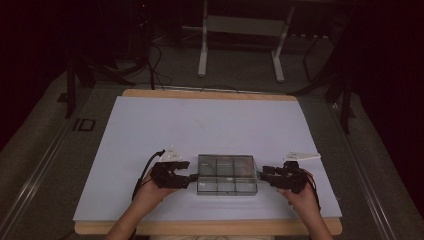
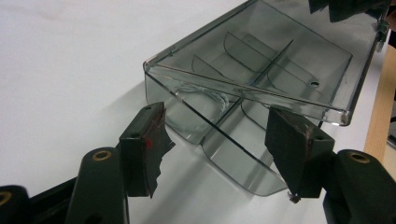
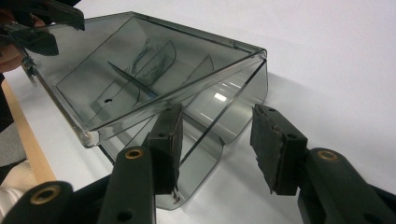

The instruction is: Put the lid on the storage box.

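Clear plastic box (image 1: 227, 174), smoke-tinted and split by thin dividers into small compartments, lies on the white table cover (image 1: 200, 125) near the person's edge of the table, midway between two hand-held grippers. From the high view, the left gripper (image 1: 193, 176) reaches in from the left and meets the box's left end, while the right gripper (image 1: 260, 175) reaches in from the right and meets the opposite end. Each is carried in one of the person's hands, whose forearms enter from the bottom of the frame.

Seen along the left gripper's own jaws, its jaws stand apart, one at either side of the box's near end; the pads (image 2: 149, 140) sit just beside the box's lower tray and show no clear press on it. The lid (image 2: 261, 65) of the box tilts up from the tray on this side, with a gap beneath its rim.

Seen along the right gripper's jaws, they also stand apart. One pad (image 3: 169, 144) sits right against the tray wall, just under the lid's edge, and whether it touches cannot be told; the other pad (image 3: 271, 144) hangs clear over the white cover, beside the box's corner. Nothing is clamped. A strip of the wooden table edge (image 3: 28, 135) runs along the near side.
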The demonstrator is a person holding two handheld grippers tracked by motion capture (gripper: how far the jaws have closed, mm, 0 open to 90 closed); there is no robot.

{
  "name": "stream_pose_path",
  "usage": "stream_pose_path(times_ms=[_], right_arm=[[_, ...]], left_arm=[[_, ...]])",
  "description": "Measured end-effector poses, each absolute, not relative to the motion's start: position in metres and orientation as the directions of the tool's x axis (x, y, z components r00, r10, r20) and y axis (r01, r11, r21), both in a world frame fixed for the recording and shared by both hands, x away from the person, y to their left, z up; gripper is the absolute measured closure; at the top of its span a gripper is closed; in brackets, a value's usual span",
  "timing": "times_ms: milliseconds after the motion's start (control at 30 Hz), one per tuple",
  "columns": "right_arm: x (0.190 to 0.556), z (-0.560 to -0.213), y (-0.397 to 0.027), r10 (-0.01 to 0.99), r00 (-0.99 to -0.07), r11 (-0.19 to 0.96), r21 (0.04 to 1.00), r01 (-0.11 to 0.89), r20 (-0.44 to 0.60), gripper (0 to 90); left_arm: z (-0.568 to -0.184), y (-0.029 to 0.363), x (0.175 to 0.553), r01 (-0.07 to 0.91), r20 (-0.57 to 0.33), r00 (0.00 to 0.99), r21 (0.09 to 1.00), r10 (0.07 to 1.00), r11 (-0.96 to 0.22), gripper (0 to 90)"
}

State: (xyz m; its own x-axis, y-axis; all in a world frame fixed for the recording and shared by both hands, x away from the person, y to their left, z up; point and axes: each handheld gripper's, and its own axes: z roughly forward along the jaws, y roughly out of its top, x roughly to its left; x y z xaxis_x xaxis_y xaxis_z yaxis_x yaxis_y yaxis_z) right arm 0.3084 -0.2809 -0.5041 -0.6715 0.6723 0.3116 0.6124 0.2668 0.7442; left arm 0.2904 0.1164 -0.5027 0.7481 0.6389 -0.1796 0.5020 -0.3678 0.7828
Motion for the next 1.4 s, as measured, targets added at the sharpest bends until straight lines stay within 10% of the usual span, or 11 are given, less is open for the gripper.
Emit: stream_pose_path(times_ms=[933, 1400], right_arm=[[0.321, -0.508, -0.293, 0.733, -0.635, 0.275, 0.748, 0.604, 0.244, 46.7], [0.330, -0.501, -0.292, 0.707, -0.668, 0.275, 0.780, 0.562, 0.232, 20.5]], left_arm=[[-0.514, 0.132, 0.301, 0.554, -0.267, 0.724, 0.775, 0.636, -0.305, 39.2], [-0.514, 0.135, 0.310, 0.549, -0.263, 0.719, 0.783, 0.643, -0.293, 2.4]])
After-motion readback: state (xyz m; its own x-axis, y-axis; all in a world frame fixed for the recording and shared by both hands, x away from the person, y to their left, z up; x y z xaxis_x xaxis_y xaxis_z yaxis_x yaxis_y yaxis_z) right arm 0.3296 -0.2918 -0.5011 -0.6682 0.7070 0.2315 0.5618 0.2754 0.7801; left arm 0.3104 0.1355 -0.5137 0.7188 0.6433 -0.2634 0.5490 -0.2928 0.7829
